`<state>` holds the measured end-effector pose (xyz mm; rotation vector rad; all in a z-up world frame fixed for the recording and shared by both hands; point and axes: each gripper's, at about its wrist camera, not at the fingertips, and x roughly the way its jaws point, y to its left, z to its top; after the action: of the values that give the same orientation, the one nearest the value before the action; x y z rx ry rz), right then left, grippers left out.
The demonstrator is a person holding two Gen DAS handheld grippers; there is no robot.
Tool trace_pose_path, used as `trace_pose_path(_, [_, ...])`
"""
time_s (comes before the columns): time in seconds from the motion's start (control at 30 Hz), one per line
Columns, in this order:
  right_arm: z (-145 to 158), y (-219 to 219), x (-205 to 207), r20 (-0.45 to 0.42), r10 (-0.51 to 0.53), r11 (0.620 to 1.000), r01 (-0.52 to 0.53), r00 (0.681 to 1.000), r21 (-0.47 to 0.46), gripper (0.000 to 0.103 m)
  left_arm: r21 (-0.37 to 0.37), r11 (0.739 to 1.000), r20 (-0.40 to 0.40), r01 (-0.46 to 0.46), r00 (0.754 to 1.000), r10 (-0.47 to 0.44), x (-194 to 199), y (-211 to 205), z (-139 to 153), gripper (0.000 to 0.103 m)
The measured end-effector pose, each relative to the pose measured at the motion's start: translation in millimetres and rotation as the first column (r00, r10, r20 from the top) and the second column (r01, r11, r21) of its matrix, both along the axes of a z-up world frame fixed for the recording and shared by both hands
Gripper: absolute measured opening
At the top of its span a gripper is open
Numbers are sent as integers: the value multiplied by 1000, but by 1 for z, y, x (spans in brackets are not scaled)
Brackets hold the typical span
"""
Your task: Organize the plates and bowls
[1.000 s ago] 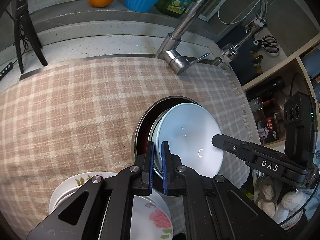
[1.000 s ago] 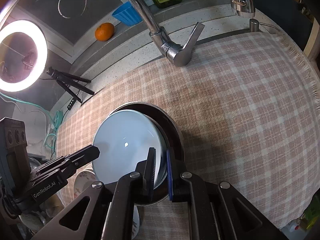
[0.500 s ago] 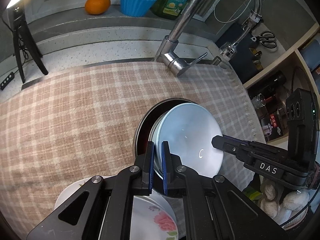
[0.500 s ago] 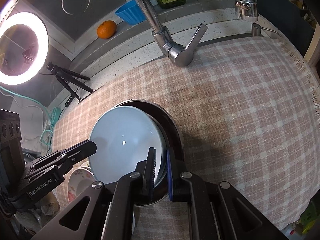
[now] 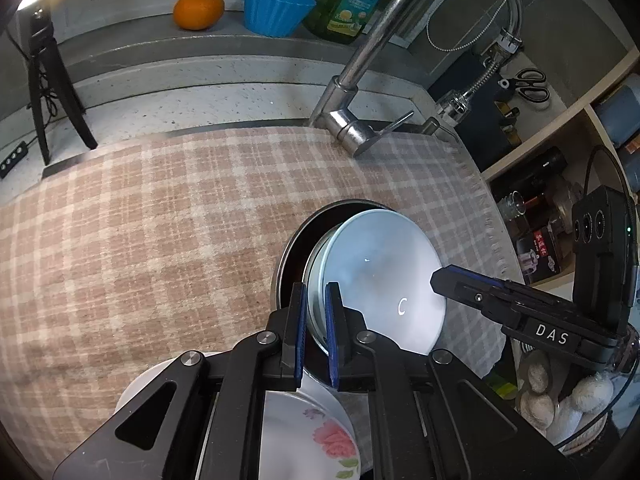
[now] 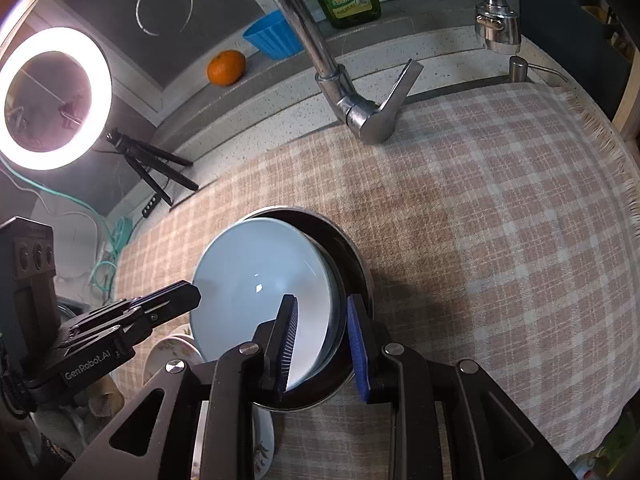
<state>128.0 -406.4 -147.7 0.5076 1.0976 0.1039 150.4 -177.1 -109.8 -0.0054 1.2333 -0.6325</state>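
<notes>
Left gripper (image 5: pixel 316 334) clamps pale bowl's (image 5: pixel 380 276) rim, steadying it inside dark bowl (image 6: pixel 352 264); right gripper (image 6: pixel 322 346) spread, released.

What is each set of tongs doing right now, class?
Left tongs: closed on the rim of the pale blue bowl.
Right tongs: open, straddling the bowl's rim, gripping nothing.
</notes>
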Motion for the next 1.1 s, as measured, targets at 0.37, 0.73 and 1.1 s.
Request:
trace_pose_path(0.37, [-12, -33, -17, 3, -103, 990, 102, 995, 96, 23, -22, 998, -26, -53, 998, 53, 12, 27, -3, 10])
trace_pose_path(0.73, [-31, -33, -19, -30, -101, 989, 104, 994, 102, 23, -23, 999, -56, -26, 998, 24, 9, 20, -11, 12])
trace_pose_path(1.1, [-36, -31, -14, -52, -90, 991, 95, 995, 94, 23, -11, 1000, -61, -24, 998, 23, 12, 16, -20, 10])
